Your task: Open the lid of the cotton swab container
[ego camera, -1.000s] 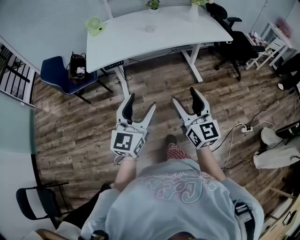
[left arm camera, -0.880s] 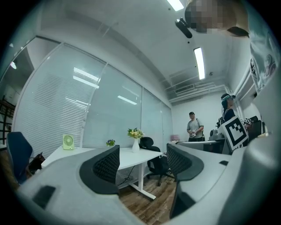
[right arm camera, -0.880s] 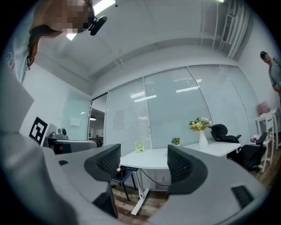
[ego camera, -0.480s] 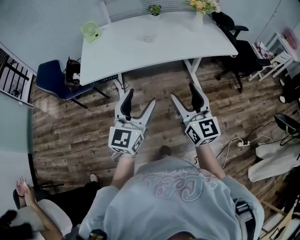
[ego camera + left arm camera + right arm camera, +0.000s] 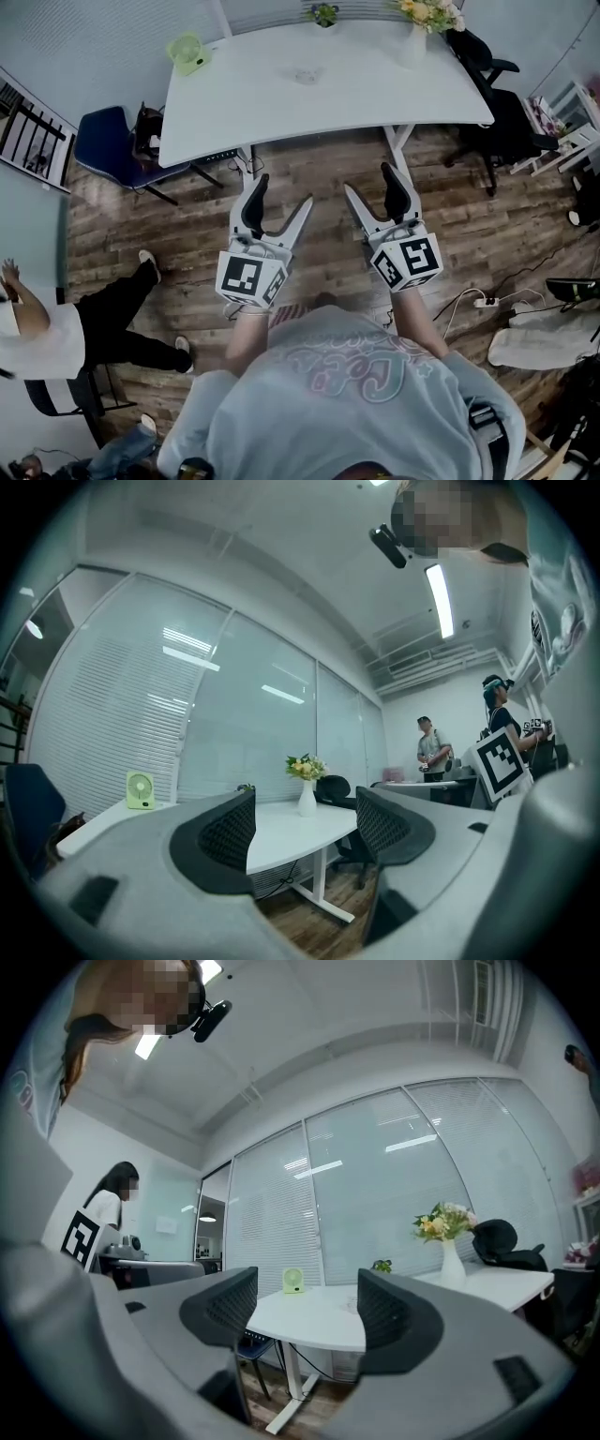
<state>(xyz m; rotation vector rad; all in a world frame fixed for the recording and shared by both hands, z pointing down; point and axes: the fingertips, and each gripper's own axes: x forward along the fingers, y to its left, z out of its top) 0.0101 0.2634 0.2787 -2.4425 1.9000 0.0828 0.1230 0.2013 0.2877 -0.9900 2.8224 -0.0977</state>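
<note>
Left claw [image 5: 283,193] and right claw [image 5: 368,180], both spread apart and empty, hang over the floor [image 5: 328,251] mid-frame. A faint clear container [image 5: 307,73] (probably the swabs) sits upper-centre on the tabletop [image 5: 394,89], well apart. Stepping closer comes first.

Green fan [image 5: 187,50] and flower vase [image 5: 417,42] on white desk [image 5: 375,89]; blue chair [image 5: 105,147] beside

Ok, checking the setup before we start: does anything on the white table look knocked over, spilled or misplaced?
Nothing stands out. On the white table the green fan, the vase of flowers and the small plant stand upright, nothing spilled. The left gripper and right gripper are open and empty.
</note>
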